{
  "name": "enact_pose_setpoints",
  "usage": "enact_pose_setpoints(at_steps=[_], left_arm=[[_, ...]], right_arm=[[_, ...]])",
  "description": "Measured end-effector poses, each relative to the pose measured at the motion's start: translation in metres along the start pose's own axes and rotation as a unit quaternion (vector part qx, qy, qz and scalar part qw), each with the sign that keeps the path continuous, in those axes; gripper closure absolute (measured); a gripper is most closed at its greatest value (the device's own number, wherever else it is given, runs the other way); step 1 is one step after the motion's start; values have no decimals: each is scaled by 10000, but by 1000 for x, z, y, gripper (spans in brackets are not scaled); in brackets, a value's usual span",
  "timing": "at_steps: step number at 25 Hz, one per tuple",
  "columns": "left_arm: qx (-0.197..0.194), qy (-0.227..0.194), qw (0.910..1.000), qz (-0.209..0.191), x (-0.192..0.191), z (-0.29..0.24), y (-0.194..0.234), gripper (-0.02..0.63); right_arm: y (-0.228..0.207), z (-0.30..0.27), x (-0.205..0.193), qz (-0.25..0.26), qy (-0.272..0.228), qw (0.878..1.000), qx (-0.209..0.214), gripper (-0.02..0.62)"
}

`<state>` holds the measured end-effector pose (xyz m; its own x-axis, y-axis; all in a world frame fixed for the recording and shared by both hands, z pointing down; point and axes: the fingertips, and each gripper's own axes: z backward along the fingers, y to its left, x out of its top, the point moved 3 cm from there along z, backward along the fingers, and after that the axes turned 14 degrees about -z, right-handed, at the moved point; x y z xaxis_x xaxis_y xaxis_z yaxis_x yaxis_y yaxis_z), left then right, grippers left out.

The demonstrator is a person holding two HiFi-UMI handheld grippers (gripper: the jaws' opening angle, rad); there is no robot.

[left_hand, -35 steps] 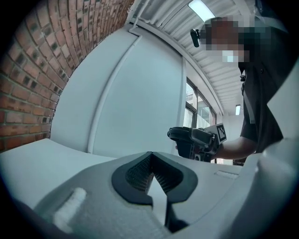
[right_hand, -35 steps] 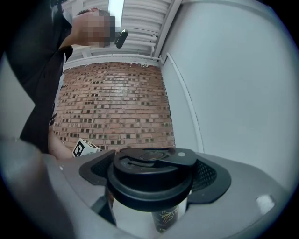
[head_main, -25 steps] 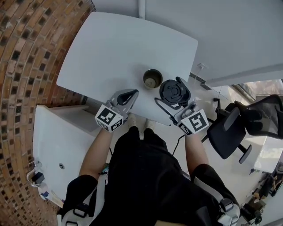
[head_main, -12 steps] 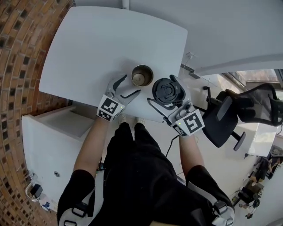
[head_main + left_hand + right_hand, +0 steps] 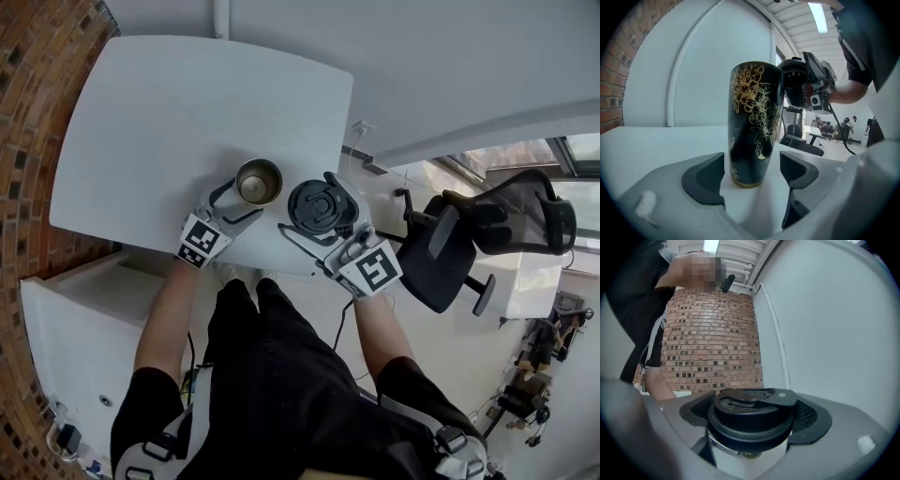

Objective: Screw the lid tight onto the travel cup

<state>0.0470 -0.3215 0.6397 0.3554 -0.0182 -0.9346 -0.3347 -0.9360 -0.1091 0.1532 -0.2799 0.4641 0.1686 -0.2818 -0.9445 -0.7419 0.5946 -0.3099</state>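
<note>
Two tools share the work here, and the step in hand is steadying the cup before the lid goes on. The left gripper (image 5: 753,174) sits low on the pale grey table (image 5: 187,103), and its jaws have just been opening. They now stand spread on either side of the foot of the tall black metal travel cup with the gold flower pattern (image 5: 754,122). The cup stands upright between the dark pads, with a sliver of table showing on each side, so nothing is clamped yet. In the head view its open steel mouth faces up and is plainly still uncovered.

The right gripper (image 5: 752,418) is pinching the round black plastic lid with the flip tab (image 5: 317,206). Its textured pads press on the lid's opposite sides, and the pale threaded collar hangs free underneath. The lid is held clear of the table, top side up, about level with the cup's rim and just to its right. Whether its edge touches the cup wall I cannot tell, since the left gripper view overlaps the two there.

My reading is that the screwing itself has not begun. Next, the left jaws need to close firmly on the lower body of the cup so it cannot spin. Then the lid has to be carried over the mouth, set down flat with the collar inside the rim, and turned. It should go on level, because a tilted start would likely cross the threads.
</note>
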Motion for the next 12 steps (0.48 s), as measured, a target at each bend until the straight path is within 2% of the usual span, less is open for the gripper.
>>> enact_pose_setpoints(at_steps=[12], left_arm=[[-226, -61, 9997, -40, 7, -13, 4, 225]], right_arm=[[0, -20, -7, -104, 22, 9997, 203, 112]])
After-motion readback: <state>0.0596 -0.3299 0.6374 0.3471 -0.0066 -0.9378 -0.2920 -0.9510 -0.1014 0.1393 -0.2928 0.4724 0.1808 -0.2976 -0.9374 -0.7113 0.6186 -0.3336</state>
